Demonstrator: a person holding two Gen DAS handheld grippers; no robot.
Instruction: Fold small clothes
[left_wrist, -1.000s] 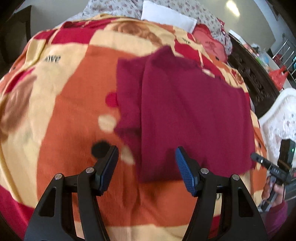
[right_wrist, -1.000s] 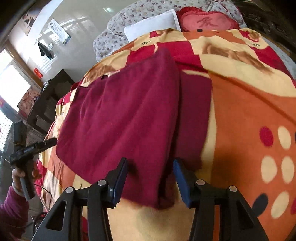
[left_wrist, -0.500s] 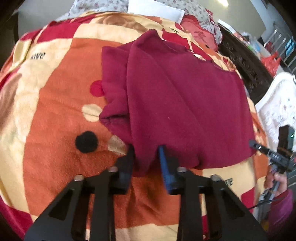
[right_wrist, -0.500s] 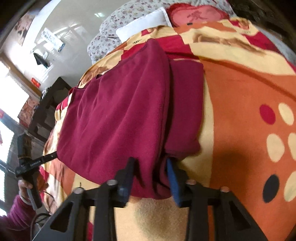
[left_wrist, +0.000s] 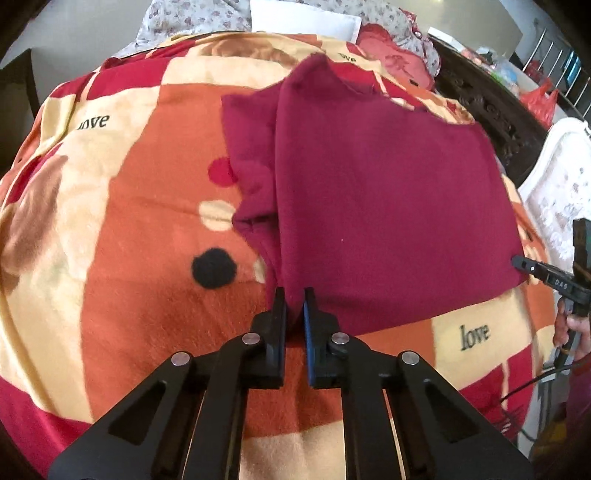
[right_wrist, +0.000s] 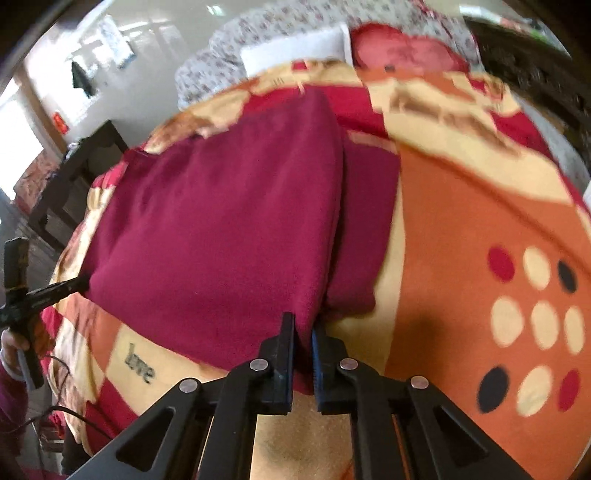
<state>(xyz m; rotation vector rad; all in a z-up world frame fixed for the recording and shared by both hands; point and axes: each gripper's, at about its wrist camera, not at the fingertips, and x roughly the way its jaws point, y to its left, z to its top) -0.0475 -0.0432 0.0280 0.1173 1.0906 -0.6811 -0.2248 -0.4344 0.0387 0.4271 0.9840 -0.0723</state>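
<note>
A dark red garment (left_wrist: 388, 192) lies partly folded on an orange, cream and red patterned blanket (left_wrist: 129, 221). A sleeve sticks out from under its folded edge. My left gripper (left_wrist: 294, 295) is shut on the garment's near left corner. In the right wrist view the same garment (right_wrist: 221, 229) fills the middle, and my right gripper (right_wrist: 303, 328) is shut on its near right corner. The other gripper shows at the frame edge in each view, in the left wrist view (left_wrist: 543, 273) and in the right wrist view (right_wrist: 40, 291).
White and floral pillows (left_wrist: 306, 18) and a red cushion (right_wrist: 402, 48) lie at the bed's head. A dark carved wooden frame (left_wrist: 495, 107) runs along the right side. A dark side table (right_wrist: 74, 177) stands beyond the left edge.
Both grippers moved forward onto the garment's near corners and closed on the cloth. They were open a second ago.
</note>
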